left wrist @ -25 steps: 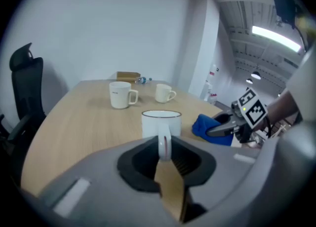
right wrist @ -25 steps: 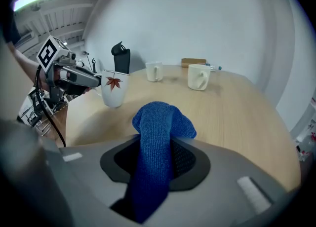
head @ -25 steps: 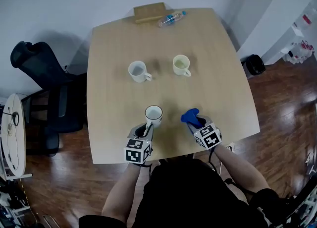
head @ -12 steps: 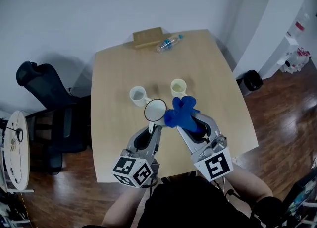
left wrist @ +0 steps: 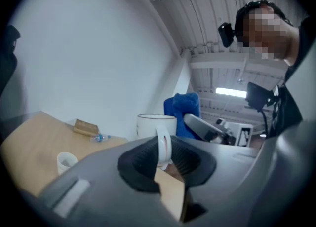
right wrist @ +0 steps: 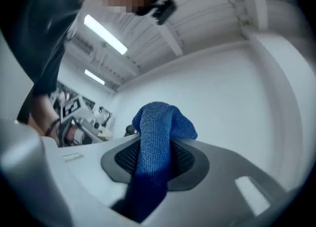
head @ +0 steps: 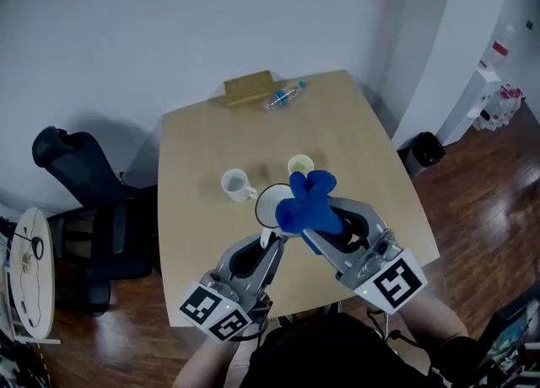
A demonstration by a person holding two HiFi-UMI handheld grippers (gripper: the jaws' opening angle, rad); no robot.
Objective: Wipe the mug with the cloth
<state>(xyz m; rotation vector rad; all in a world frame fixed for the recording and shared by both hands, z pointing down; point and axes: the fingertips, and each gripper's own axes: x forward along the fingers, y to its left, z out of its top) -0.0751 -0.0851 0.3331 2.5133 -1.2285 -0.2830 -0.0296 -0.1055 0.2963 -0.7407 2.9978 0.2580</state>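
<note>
A white mug [head: 272, 204] with a dark rim hangs well above the table, held up by its handle [left wrist: 163, 144]. My left gripper [head: 270, 241] is shut on that handle and points level. To its right, my right gripper [head: 314, 228] is shut on a blue cloth [head: 305, 202] that stands up out of the jaws. The cloth [right wrist: 157, 142] fills the gap between the black pads in the right gripper view. In the left gripper view the blue cloth [left wrist: 181, 113] shows just behind the mug [left wrist: 154, 125], very close to its side. Whether they touch I cannot tell.
Two more mugs stand on the wooden table [head: 363, 137]: a white one [head: 235, 184] and a pale yellowish one [head: 300, 164]. At the far edge lie a wooden block [head: 248, 88] and a plastic bottle [head: 283, 97]. A black office chair [head: 80, 184] stands left of the table.
Both grippers have risen from low over the table, carrying the mug and the cloth. Both have tipped to point level, and mug and cloth have drawn close together.
</note>
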